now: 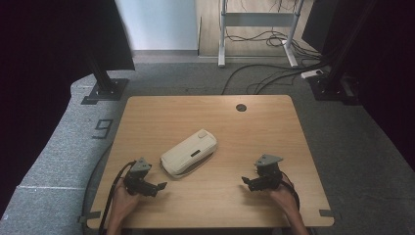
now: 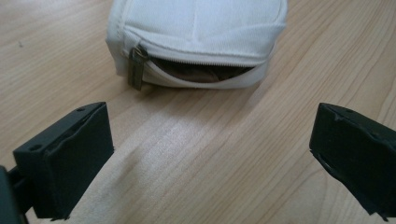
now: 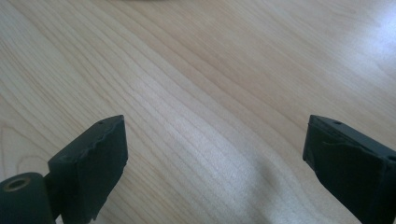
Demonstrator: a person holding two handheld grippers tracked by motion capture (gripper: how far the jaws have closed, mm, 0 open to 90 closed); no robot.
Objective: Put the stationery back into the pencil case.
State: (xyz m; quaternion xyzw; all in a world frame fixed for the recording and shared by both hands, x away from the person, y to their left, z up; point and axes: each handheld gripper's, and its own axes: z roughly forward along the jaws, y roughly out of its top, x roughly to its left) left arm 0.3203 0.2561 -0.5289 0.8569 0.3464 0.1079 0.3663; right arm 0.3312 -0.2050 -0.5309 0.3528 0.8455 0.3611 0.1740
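The white pouch (image 1: 189, 152) lies mid-frame, its zipper (image 2: 136, 66) part open. Both the left gripper (image 1: 157, 187) and the right gripper (image 1: 246, 181) are spread wide, holding nothing. Next, I think, the left one must pinch that zipper pull.

Left tongs (image 1: 155, 186) and right tongs (image 1: 248, 182) gape apart.

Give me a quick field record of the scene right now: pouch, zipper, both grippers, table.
pouch: white, lying slantwise mid-table, between the two grippers
zipper: partly open; metal pull at the left end in the left gripper view, something brown inside
left gripper: open, facing the pouch's zipper side, not touching it
right gripper: open, over bare wood, apart from the pouch
table: wooden, round cable hole near the far edge
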